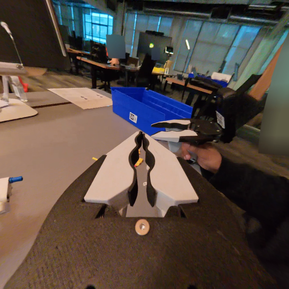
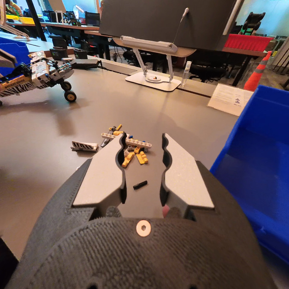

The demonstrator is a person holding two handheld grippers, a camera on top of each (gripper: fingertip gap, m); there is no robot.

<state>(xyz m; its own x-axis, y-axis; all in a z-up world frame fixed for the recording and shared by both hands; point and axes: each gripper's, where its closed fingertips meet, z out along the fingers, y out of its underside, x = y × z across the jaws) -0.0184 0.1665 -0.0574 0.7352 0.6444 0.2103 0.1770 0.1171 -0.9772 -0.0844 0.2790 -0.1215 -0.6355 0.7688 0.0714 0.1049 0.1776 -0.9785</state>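
My left gripper [image 1: 142,134] is shut, its fingertips meeting above the grey table [image 1: 70,140] with nothing between them. Small yellow pieces [image 1: 138,162] lie on the table below it. My right gripper [image 2: 143,136] is open and holds nothing. It hovers over a pile of loose building pieces [image 2: 133,151]: yellow parts, a white holed beam [image 2: 139,142] and a black pin [image 2: 140,185]. A white striped panel [image 2: 84,146] lies left of the pile. The right gripper also shows in the left wrist view [image 1: 156,129], held by a hand [image 1: 201,156], fingers apart.
A blue bin [image 2: 258,156] stands close on the right; it also shows in the left wrist view [image 1: 140,106]. A brick-built aircraft model [image 2: 39,73] stands far left. A monitor stand [image 2: 153,79], a small clear bottle [image 2: 186,73] and a paper sheet [image 2: 229,98] are at the back. My hands' fingertips stand some 15 cm from each other. To the black pin [image 2: 140,185]: right tips about 8 cm, left tips about 20 cm.
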